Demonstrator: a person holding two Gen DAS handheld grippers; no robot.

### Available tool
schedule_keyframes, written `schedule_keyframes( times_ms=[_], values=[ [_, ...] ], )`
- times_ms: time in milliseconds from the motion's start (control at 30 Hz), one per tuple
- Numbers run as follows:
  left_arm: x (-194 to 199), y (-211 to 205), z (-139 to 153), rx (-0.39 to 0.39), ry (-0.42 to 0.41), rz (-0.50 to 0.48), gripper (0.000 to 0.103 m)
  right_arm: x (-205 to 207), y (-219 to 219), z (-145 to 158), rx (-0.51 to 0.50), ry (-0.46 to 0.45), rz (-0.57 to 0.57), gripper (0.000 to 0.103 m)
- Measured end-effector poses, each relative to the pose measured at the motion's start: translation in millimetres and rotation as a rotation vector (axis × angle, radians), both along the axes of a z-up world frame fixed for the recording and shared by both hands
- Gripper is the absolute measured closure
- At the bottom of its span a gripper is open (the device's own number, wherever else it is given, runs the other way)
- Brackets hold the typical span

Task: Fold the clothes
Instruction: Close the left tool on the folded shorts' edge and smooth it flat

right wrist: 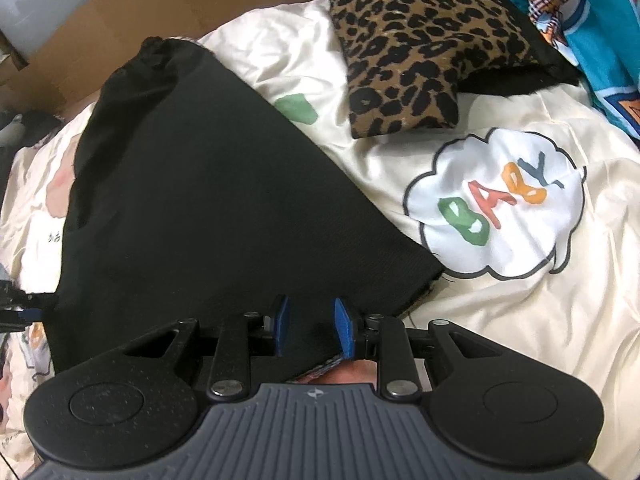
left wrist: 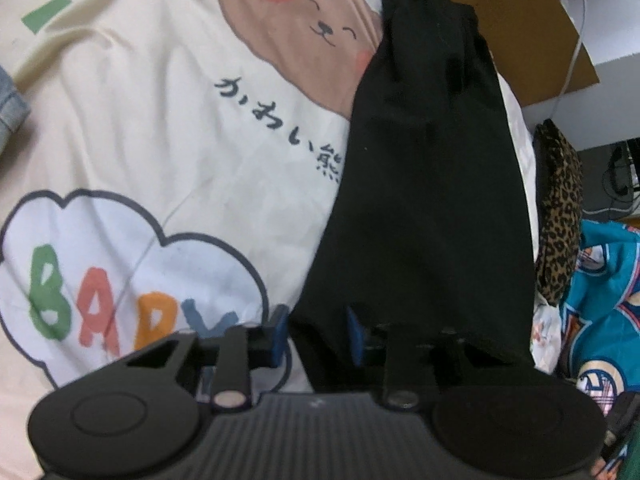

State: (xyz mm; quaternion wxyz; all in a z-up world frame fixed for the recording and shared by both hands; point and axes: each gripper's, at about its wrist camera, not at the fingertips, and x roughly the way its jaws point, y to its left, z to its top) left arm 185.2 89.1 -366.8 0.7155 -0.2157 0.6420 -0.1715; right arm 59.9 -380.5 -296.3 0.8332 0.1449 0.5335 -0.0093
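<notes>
A black garment (left wrist: pixel 432 160) lies on the cream printed bedsheet (left wrist: pixel 140 100), stretching away from me to a bunched far end. My left gripper (left wrist: pixel 318 332) is at its near corner, and the cloth fills the gap between the blue pads. In the right wrist view the same garment (right wrist: pixel 192 184) spreads as a wide dark triangle. My right gripper (right wrist: pixel 310 330) is shut on its near hem, with black cloth packed between the pads. The left gripper (right wrist: pixel 20 312) shows at the garment's left corner.
A leopard-print cushion (right wrist: pixel 420 40) lies beyond the garment on the sheet (right wrist: pixel 520 300). Teal cartoon fabric (right wrist: pixel 580 20) sits at the far right. A cardboard box (left wrist: pixel 528 20) with a white cable (left wrist: pixel 576 40) stands behind. Denim (left wrist: pixel 10 100) shows at the left edge.
</notes>
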Motion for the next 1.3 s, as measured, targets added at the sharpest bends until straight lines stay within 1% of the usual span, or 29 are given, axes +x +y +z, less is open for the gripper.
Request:
schedule_keyframes(
  times_ms=[33,67,200,367,500,633,767,933,1000,1133,1233,1300],
  values=[
    [-1,2,0,-0.008,0.0,0.001,0.091,-1,-2,-1,-0.001,-0.001,-0.009,0.071],
    [-1,4,0,-0.014,-0.003,0.004,0.094,-1,-4,-2,-0.002,-0.001,-0.017,0.071],
    [-6,14,2,-0.019,-0.025,0.02,0.097,-3,-13,-3,0.005,-0.007,-0.039,0.071],
    [-15,20,5,-0.011,-0.042,0.025,0.097,-5,-18,-2,0.009,-0.015,-0.05,0.071],
    [-14,23,3,-0.007,-0.037,0.033,0.097,-4,-18,-5,-0.003,-0.013,-0.044,0.071],
    [-16,27,5,0.012,-0.041,0.02,0.097,-5,-24,-8,-0.008,-0.006,-0.063,0.071],
    [-16,28,10,0.047,-0.048,0.022,0.098,-6,-31,-7,-0.007,-0.012,-0.081,0.071],
    [-19,38,17,0.04,-0.058,0.048,0.098,-6,-37,-2,0.0,-0.031,-0.097,0.071],
    [-18,38,22,0.037,-0.075,0.043,0.096,-8,-42,1,0.008,-0.046,-0.108,0.071],
    [-17,33,32,0.023,-0.109,0.023,0.092,-13,-55,5,0.023,-0.067,-0.136,0.069],
    [-11,15,34,0.021,-0.134,-0.013,0.092,-15,-64,4,0.024,-0.068,-0.162,0.064],
    [-9,5,31,0.018,-0.133,-0.034,0.092,-15,-66,1,0.027,-0.061,-0.166,0.064]
  ],
)
